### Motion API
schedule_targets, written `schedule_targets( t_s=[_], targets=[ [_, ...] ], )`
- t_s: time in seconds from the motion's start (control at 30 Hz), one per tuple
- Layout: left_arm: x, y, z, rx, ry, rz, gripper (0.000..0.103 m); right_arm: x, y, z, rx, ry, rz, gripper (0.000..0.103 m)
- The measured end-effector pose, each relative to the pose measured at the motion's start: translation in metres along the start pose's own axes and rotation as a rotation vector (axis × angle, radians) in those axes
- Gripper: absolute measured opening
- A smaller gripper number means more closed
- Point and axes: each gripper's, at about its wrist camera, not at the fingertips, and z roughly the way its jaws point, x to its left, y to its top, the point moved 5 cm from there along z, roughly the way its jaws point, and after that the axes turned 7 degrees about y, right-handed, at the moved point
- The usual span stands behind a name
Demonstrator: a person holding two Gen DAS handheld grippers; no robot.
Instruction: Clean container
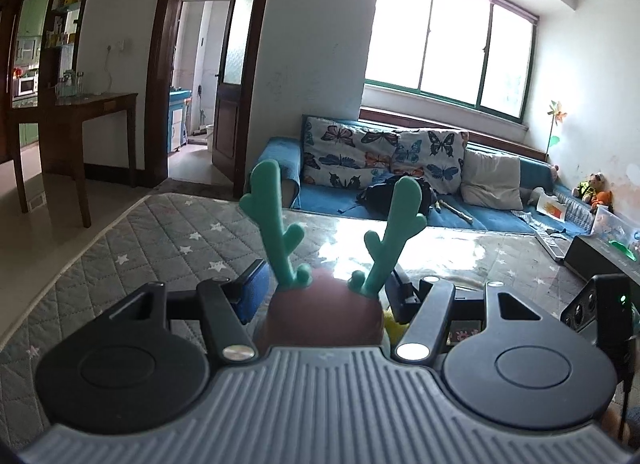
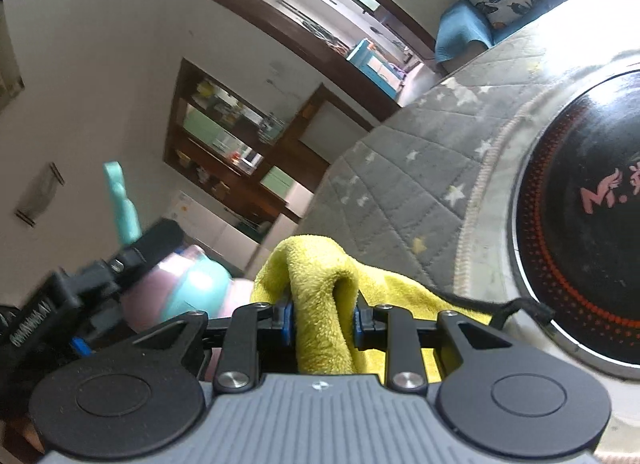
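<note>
Left hand-held gripper (image 1: 324, 292) clamps antlered container (image 1: 324, 316), seemingly beside black induction cooker (image 2: 592, 216).

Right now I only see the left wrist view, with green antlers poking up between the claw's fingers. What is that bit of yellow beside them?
Observer: A yellow cloth, pinched in the right claw, close beside the container.
Operator: Is the container that brown lump I see?
Observer: Yes. In the right wrist view its body is pink with a teal band.
Operator: Anything else nearby?
Observer: A round black disc ringed with red dots, with pink lettering on it, lies flat to the right of the cloth.
</note>
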Motion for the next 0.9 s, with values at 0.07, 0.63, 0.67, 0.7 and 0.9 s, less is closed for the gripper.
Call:
schedule_targets(
  t_s=[0.07, 0.63, 0.67, 0.7, 0.9],
  targets=[
    [0.001, -0.002, 0.0, 0.001, 0.004, -0.004, 0.062, -0.004, -0.004, 0.003, 0.011, -0.022, -0.004, 0.026],
    [-0.008, -0.023, -0.02, -0.027, 0.118, -0.01, 0.076, -0.011, -0.024, 0.004, 0.092, -0.187, -0.16, 0.026],
    [-0.01, -0.024, -0.022, -0.031, 0.133, -0.007, 0.076, -0.012, -0.024, 0.003, 0.095, -0.193, -0.163, 0.026],
    [-0.011, -0.026, -0.023, -0.033, 0.144, -0.006, 0.077, -0.012, -0.025, 0.002, 0.096, -0.196, -0.166, 0.026],
    [-0.019, -0.041, -0.028, -0.023, 0.178, -0.024, 0.077, -0.021, -0.025, 0.003, 0.094, -0.192, -0.187, 0.026]
  ],
)
